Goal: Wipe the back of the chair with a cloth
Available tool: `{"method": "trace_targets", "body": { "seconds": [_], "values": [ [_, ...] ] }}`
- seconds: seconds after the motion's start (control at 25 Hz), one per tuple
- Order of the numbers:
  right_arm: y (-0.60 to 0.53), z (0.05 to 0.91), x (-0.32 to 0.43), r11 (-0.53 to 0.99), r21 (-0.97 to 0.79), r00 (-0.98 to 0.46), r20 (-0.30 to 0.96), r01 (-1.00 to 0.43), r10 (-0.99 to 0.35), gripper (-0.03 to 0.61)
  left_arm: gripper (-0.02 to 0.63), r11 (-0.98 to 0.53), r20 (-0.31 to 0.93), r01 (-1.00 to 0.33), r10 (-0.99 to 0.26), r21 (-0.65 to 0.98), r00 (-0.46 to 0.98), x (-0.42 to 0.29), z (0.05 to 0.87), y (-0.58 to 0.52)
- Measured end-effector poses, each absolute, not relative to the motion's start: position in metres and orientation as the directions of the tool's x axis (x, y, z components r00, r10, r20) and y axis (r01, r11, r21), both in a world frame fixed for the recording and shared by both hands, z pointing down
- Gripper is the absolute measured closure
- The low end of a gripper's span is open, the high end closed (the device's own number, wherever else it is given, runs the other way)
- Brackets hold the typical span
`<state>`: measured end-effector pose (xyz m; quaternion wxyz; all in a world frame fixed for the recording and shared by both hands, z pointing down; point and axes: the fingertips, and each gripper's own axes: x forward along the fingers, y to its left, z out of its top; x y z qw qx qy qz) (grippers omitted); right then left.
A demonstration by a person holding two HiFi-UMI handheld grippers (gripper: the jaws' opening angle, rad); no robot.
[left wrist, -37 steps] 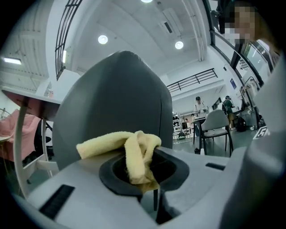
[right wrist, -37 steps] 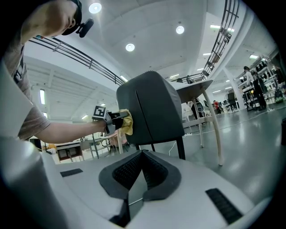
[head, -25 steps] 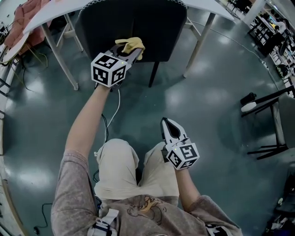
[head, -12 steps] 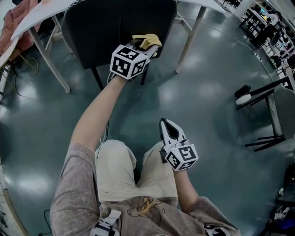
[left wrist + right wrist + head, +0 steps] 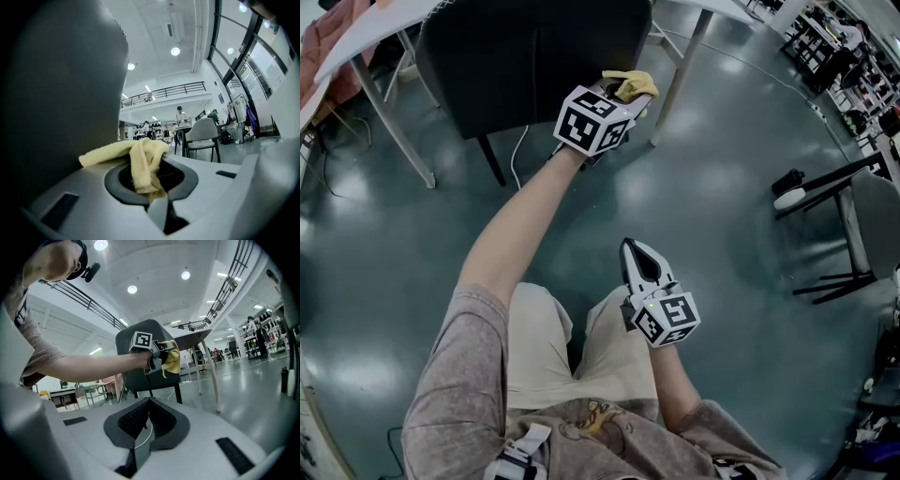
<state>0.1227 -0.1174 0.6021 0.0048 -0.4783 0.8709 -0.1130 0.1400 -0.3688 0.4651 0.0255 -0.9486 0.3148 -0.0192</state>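
Chair and cloth seen in part
The chair [image 5: 534,66] is cut off by the head view's far edge, its seat hidden behind its back; the cloth [image 5: 636,84] is partly buried in the jaws of the left gripper [image 5: 626,98]; the far people [image 5: 179,114] are too small to be told

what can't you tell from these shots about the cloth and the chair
- Head view: the left tongs hide whether the cloth touches the chair back.
- Head view: the picture's top edge crops the chair back.
- Left gripper view: the chair back is too close and blurred; any dirt is unreadable.
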Motion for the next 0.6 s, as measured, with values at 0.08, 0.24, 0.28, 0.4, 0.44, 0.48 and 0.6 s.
{"method": "trace_targets", "body": {
  "seconds": [0.08, 0.24, 0.28, 0.4, 0.44, 0.48, 0.6],
  "values": [
    [-0.118, 0.602, 0.124, 0.516, -0.206, -0.543, 0.099, -0.831, -0.834, 0.557, 0.548, -0.809, 0.002, -0.587, -0.587, -0.045, 0.809, 0.137, 0.461, -0.363],
    [-0.118, 0.602, 0.123, 0.522, -0.212, -0.549, 0.098, -0.826, -0.83, 0.557, 0.548, -0.811, -0.036, -0.585, -0.584, -0.028, 0.811, 0.115, 0.461, -0.348],
    [-0.118, 0.602, 0.123, 0.524, -0.212, -0.551, 0.098, -0.825, -0.829, 0.557, 0.548, -0.806, -0.044, -0.592, -0.591, -0.026, 0.806, 0.105, 0.463, -0.344],
    [-0.119, 0.604, 0.124, 0.528, -0.214, -0.556, 0.098, -0.822, -0.826, 0.557, 0.548, -0.779, -0.051, -0.625, -0.623, -0.054, 0.781, 0.071, 0.472, -0.329],
    [-0.12, 0.605, 0.124, 0.529, -0.215, -0.557, 0.098, -0.821, -0.825, 0.557, 0.548, -0.768, -0.047, -0.637, -0.635, -0.065, 0.771, 0.057, 0.477, -0.324],
    [-0.121, 0.606, 0.124, 0.53, -0.217, -0.558, 0.097, -0.82, -0.824, 0.557, 0.548, -0.756, -0.041, -0.651, -0.65, -0.071, 0.759, 0.043, 0.483, -0.321],
    [-0.124, 0.608, 0.12, 0.536, -0.227, -0.566, 0.096, -0.813, -0.818, 0.557, 0.548, -0.716, -0.018, -0.693, -0.694, -0.078, 0.719, -0.003, 0.5, -0.309]
  ]
}}
